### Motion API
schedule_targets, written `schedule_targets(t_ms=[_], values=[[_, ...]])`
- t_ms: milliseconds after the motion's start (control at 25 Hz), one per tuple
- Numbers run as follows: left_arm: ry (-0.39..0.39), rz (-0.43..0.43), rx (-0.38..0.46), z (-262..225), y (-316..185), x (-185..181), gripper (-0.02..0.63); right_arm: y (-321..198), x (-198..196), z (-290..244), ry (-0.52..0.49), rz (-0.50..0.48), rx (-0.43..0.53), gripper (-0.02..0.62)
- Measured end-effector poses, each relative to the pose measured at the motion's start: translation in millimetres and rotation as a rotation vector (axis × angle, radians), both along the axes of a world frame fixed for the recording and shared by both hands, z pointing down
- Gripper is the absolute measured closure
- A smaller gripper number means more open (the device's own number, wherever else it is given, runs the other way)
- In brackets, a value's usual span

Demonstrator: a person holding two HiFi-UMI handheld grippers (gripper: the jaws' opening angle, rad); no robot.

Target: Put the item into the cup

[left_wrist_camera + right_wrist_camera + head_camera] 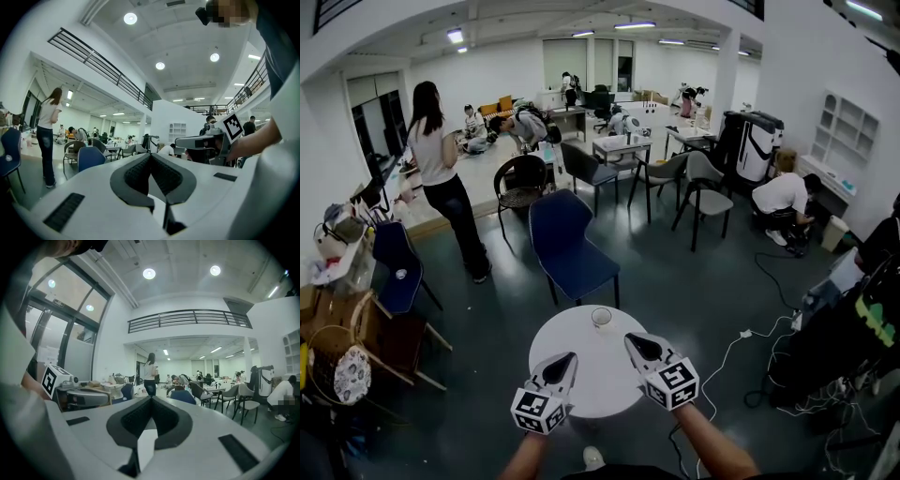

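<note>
Head view: a round white table [600, 380] stands on a dark floor, and a clear cup [601, 317] sits upright near its far edge. The left tool [567, 359] and the right tool [632, 341] hang over the near half of the table, side by side and apart, both pointing toward the cup; the right one is nearer to it. Each carries a cube with square markers at its back end, and a bare forearm runs down from each to the bottom edge. The item for the cup cannot be made out. Beyond the table stands a blue chair [568, 246], with more chairs and desks further back. A person in a white top [441, 178] stands at the left, and another person [780, 195] crouches at the right by the wall.

Left gripper view: the left tool's two dark ribbed pads are pressed together at the tips, pad against pad. The view looks level across the room, so neither table nor cup shows. The right tool with its marker cube shows at the right

Right gripper view: the right tool's pads also meet at the tips, closed on each other. The left tool's marker cube shows at the left, and the standing person is far off in the middle
</note>
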State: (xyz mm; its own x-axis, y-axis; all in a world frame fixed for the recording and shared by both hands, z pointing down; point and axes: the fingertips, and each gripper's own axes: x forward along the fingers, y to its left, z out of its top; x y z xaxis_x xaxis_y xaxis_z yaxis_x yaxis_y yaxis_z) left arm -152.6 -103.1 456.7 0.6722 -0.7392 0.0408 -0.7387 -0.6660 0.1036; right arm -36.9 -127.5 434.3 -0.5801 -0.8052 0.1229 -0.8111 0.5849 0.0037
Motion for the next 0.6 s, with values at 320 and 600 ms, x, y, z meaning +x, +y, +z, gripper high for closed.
schedule_targets(t_ms=[320, 600], values=[[0.017, -0.024, -0.007, -13.3, 54.1, 41.0, 0.591, 60.2, 46.2, -18.9, -0.023, -0.012, 0.028, 0.578], [0.020, -0.029, -0.002, -23.8, 104.4, 71.3, 0.590, 107.3, 79.3, -24.6, -0.045, -0.016, 0.036, 0.578]])
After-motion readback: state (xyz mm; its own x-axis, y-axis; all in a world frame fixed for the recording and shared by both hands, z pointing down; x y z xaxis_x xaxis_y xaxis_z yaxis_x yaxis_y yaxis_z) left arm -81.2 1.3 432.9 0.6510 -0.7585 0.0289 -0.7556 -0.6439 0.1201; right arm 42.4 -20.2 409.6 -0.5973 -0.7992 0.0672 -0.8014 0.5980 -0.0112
